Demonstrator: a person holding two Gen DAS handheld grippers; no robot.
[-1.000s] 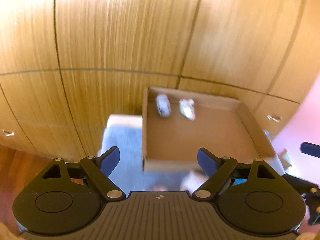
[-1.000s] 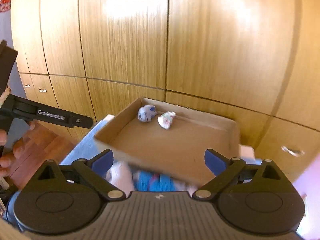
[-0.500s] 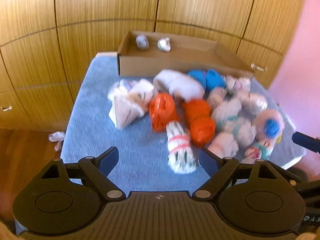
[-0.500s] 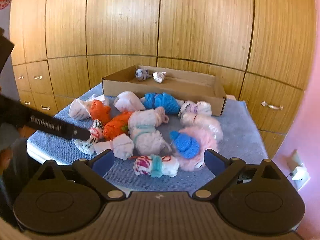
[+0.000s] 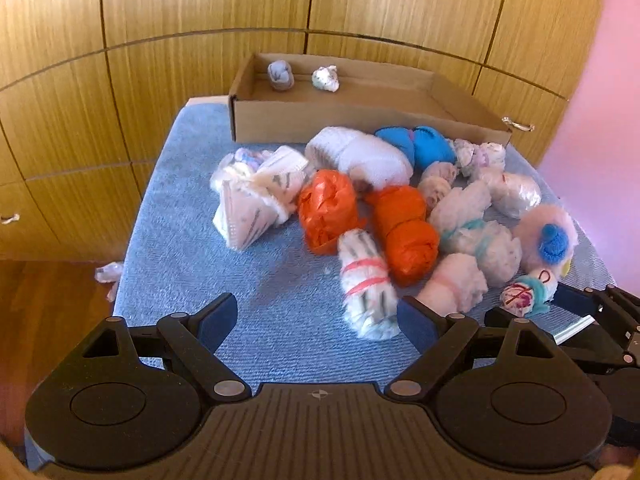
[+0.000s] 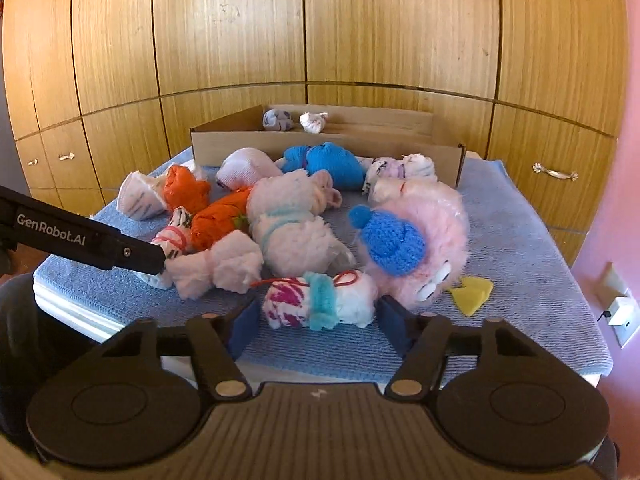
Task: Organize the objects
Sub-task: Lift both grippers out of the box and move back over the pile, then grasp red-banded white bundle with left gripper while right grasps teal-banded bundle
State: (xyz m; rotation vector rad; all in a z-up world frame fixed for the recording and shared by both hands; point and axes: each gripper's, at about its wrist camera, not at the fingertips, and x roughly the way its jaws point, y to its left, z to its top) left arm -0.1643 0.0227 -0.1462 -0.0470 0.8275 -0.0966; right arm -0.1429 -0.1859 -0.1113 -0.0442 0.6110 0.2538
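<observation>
Drew nearer the pile since half a second back; both views dropped lower over the blue towel. Right gripper spread wide, straddling the pink-and-teal sock roll, not yet clamped. Left gripper wide too, empty, near the striped roll. Pick-up step judged in hand; next calls for closing, then carrying to the cardboard box, two rolls inside. Scrap on floor seen from left only; yellow bit and wall socket from right only.
</observation>
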